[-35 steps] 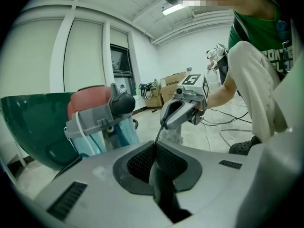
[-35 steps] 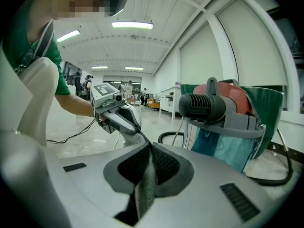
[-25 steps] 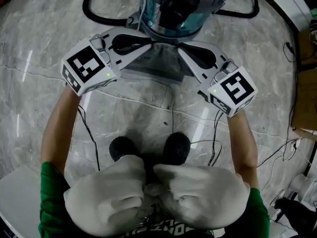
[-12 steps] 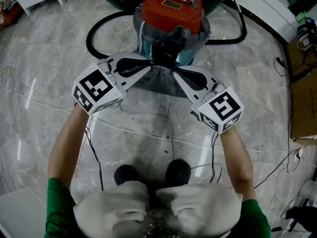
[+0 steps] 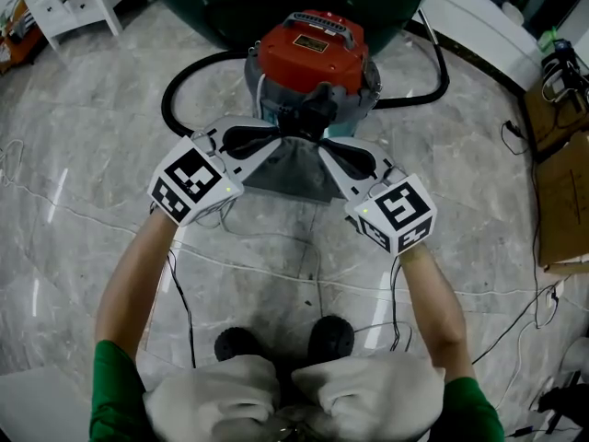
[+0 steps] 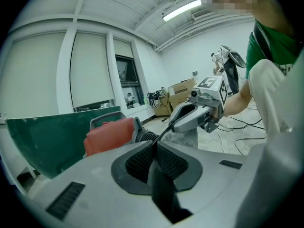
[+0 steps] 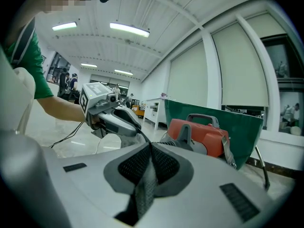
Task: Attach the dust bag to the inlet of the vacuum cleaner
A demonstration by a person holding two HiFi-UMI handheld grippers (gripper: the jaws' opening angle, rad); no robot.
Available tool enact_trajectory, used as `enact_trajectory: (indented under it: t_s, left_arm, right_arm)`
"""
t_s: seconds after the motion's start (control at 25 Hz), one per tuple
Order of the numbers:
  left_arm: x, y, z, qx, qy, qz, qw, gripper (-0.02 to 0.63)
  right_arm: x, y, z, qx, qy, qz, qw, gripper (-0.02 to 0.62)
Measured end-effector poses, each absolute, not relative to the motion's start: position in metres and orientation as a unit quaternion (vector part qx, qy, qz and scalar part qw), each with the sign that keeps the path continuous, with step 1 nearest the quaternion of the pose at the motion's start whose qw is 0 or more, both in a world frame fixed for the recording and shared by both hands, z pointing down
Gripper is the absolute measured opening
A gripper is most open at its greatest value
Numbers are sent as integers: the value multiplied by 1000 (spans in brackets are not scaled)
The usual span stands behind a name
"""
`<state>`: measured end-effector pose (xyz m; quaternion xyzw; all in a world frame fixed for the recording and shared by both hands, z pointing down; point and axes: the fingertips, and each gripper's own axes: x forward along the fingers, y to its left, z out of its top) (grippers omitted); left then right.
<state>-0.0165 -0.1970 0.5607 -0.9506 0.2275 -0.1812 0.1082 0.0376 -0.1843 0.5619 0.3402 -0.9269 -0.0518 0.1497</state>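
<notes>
Jaws of the left gripper (image 6: 154, 144) are pressed together on a thin dark strip of fabric, an edge of the dust bag (image 5: 291, 171). Jaws of the right gripper (image 7: 150, 147) are likewise closed, pinching a grey mesh-like fold of the same bag, which runs down between the pads.

In the head view the left gripper (image 5: 275, 136) and right gripper (image 5: 323, 146) come in from either side w/ tips close together, forming a shallow V. The grey bag hangs between and just below them. Its top sits right at the black inlet (image 5: 308, 118) on the front of the vacuum cleaner (image 5: 311, 55). Can't tell if the bag's opening is seated on the inlet or only touching it.

The vacuum stands upright on the marble floor (image 5: 83, 201), red lid w/ handle on top and bluish body below. A black hose (image 5: 181, 86) loops around it on both sides, and a dark green panel (image 5: 230, 3) stands behind. Each gripper's marker cube faces up: left one (image 5: 192, 184), right one (image 5: 394, 212).

The person's bare forearms reach fwd from green sleeves, and dark shoes (image 5: 285, 341) are set side by side on the floor near the body. Thin cables (image 5: 184, 311) trail from both grippers across the floor. A cardboard box (image 5: 563, 201) sits at the far right edge.

The left gripper view shows the right gripper opposite, w/ the grey bag just under it. The right gripper view shows the left gripper the same way.
</notes>
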Motion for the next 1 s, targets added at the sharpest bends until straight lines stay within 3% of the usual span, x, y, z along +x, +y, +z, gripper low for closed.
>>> enact_trajectory:
  t_s: [1.0]
  left_arm:
    - [-6, -225, 560, -945, 247, -179, 114, 37]
  right_arm:
    - [47, -201, 561, 366, -920, -43, 129, 21]
